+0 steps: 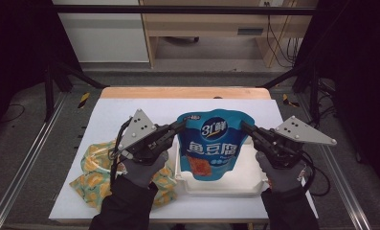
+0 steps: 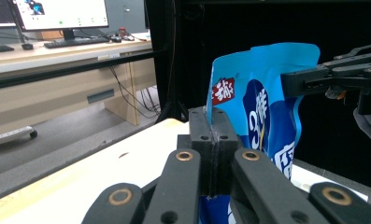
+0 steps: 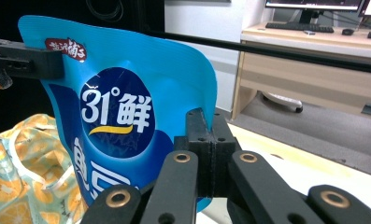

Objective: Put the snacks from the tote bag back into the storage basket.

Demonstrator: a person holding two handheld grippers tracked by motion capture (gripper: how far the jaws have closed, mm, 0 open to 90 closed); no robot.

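**Both jaws clamped on the pouch's top corners**

Jaws on both my grippers are pressed fully together, each pinching an upper corner of the blue snack pouch (image 1: 212,143). My left gripper (image 1: 180,125) has the left corner, my right gripper (image 1: 245,126) the right one, so the pouch hangs upright between them, above the white tray (image 1: 254,184).

Going from largest down: the white surface (image 1: 130,108) carries the tray and, beside my left hand, an orange-print bag (image 1: 94,170).

I judge the pouch picked up and spread; whether it goes down into the tray or gets opened is left to do.

The high view shows tray and pouch bottom. The left gripper view shows the pouch (image 2: 262,107) edge-on; the right gripper view shows its printed face (image 3: 117,112).
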